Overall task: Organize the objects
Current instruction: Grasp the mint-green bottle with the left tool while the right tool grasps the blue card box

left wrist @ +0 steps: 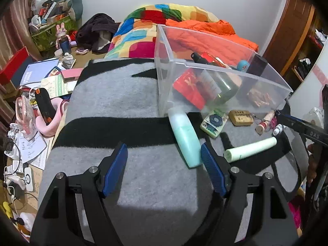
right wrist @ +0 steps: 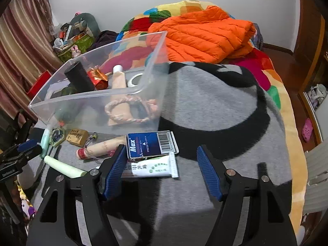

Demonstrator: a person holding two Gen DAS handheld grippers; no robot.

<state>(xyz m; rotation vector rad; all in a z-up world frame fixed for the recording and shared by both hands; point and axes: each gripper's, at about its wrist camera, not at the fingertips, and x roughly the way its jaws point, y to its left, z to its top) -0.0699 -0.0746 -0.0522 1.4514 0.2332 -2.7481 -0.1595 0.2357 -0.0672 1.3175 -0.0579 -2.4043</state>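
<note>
Your left tool [left wrist: 164, 155] has its blue-padded fingers spread wide and holds nothing. Just ahead of its right finger lies the mint-green bottle [left wrist: 185, 137], its near end almost at that pad. Right of that finger rests a pale green tube [left wrist: 251, 149]. Farther ahead and to the right lie a small green-and-white case [left wrist: 214, 123] with a dark round wheel on it, a brown packet [left wrist: 240, 117] whose print is too small to read, and a beige tube [left wrist: 265, 122] with a red band. Beyond them stands the clear plastic bin [left wrist: 205, 65], holding a red packet with gold lettering you cannot make out, a dark green bottle blurred by the wall, and other half-hidden pieces.

Your right tool [right wrist: 162, 157] is likewise spread apart and empty. Directly between and just ahead of its fingers sits a blue staple box [right wrist: 151, 144] printed "Max" and "PRESS TO OPEN", with a barcode. Under its near edge lies a white tube [right wrist: 152, 167] with green dots and lettering too blurred to read; its left end is hidden behind the left finger. Everything rests on a grey and black blanket [right wrist: 215, 106] on the bed, and an orange quilted jacket [right wrist: 205, 37] lies far ahead. The other tool shows at the left edge with partly legible white lettering.
</note>
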